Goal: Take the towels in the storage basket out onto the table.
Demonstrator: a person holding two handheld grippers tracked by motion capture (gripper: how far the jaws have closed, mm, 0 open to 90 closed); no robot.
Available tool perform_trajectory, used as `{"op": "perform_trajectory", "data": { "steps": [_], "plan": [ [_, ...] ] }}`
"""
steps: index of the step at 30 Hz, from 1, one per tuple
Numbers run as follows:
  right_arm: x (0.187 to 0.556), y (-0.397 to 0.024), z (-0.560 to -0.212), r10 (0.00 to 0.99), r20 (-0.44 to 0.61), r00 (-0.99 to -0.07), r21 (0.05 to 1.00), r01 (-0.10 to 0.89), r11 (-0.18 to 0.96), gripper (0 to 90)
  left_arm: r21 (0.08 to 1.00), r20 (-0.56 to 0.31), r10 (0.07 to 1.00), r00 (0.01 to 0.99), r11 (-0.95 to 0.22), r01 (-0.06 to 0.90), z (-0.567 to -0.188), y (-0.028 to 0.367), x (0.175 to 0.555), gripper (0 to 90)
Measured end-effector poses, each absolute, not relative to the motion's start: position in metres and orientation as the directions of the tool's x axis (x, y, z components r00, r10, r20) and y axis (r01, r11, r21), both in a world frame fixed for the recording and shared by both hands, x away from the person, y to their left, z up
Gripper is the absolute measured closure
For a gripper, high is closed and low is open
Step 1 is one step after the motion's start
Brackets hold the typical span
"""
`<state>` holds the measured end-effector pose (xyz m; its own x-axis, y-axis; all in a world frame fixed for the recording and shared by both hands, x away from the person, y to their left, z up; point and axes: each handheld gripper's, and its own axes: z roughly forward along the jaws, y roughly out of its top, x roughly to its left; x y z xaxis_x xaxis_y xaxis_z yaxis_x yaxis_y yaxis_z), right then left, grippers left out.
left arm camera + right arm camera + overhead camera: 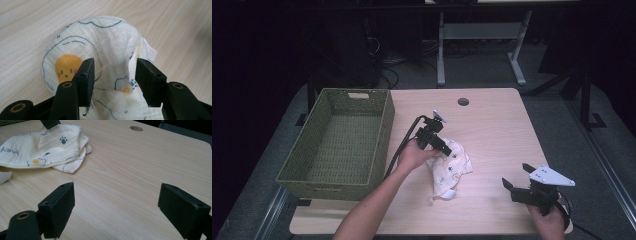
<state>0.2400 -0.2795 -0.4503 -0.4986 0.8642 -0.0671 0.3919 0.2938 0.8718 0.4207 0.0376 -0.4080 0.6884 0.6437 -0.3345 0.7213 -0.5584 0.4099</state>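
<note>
A white muslin cloth (451,169) printed with yellow faces and blue outlines lies crumpled in the middle of the wooden table (497,130). My left gripper (446,148) points down onto its upper left part. In the left gripper view the cloth (107,42) bulges up between the jaws of the left gripper (113,75), which stand apart; a fold rests by the right pad without being pinched. My right gripper (517,176) hovers open near the table's front right, with nothing between its jaws (116,200). The cloth (47,147) lies far left in that view.
A green woven basket (384,130), with nothing in it, stands along the table's left side. A round cable hole (463,102) sits near the far edge. Bare wood lies between the cloth and the right gripper. Beyond the table are dark floor and desk legs.
</note>
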Motion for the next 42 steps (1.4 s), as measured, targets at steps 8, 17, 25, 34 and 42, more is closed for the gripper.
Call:
{"op": "perform_trajectory", "data": {
  "steps": [8,17,25,34,42],
  "plan": [
    [0.242,-0.281,-0.452,0.863,-0.068,-0.501,0.867,0.398,0.300,13.5,0.455,-0.320,0.630,0.708,-0.554,0.698,-0.397,0.040,0.416,43.2],
    [0.243,-0.279,-0.455,0.864,-0.071,-0.498,0.858,0.411,0.307,13.5,0.481,-0.327,0.610,0.721,-0.549,0.683,-0.394,0.045,0.411,37.4],
    [0.242,-0.278,-0.455,0.867,-0.070,-0.494,0.857,0.415,0.306,13.5,0.498,-0.326,0.621,0.712,-0.528,0.688,-0.394,0.052,0.407,34.1],
    [0.242,-0.278,-0.455,0.867,-0.073,-0.493,0.855,0.417,0.309,13.5,0.520,-0.318,0.610,0.726,-0.528,0.671,-0.390,0.054,0.398,31.2],
    [0.242,-0.276,-0.455,0.865,-0.073,-0.497,0.852,0.419,0.313,13.5,0.535,-0.318,0.600,0.734,-0.525,0.661,-0.390,0.062,0.387,30.3]
  ]
}}
